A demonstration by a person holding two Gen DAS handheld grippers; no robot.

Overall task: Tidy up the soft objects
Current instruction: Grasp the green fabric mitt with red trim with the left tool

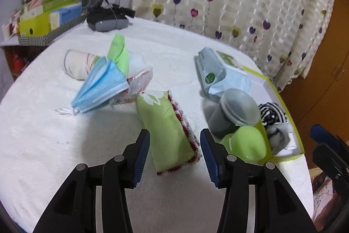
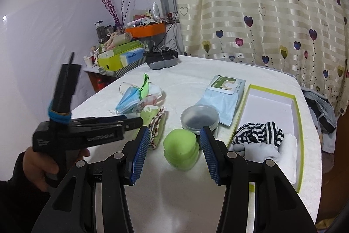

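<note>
A folded green cloth with a red-white edge [image 1: 169, 132] lies on the white table; my open left gripper [image 1: 175, 153] stands with one finger on each side of its near end. Behind it lie a blue face mask [image 1: 102, 86], a green cloth [image 1: 118, 51] and a white rolled cloth [image 1: 76, 63]. A green-rimmed white box [image 2: 298, 123] holds a striped cloth [image 2: 257, 130] and a grey cloth [image 2: 259, 149]. My right gripper [image 2: 175, 153] is open and empty, with a green jar [image 2: 181, 149] between its fingers. The left gripper also shows in the right wrist view [image 2: 130, 121].
A wet-wipes pack [image 2: 222, 97] and a round grey-lidded container [image 2: 199, 118] sit beside the box. A black device [image 2: 162, 59] lies at the table's far edge. A cluttered shelf with boxes [image 2: 120, 56] stands at far left. A heart-patterned curtain [image 2: 261, 14] hangs behind.
</note>
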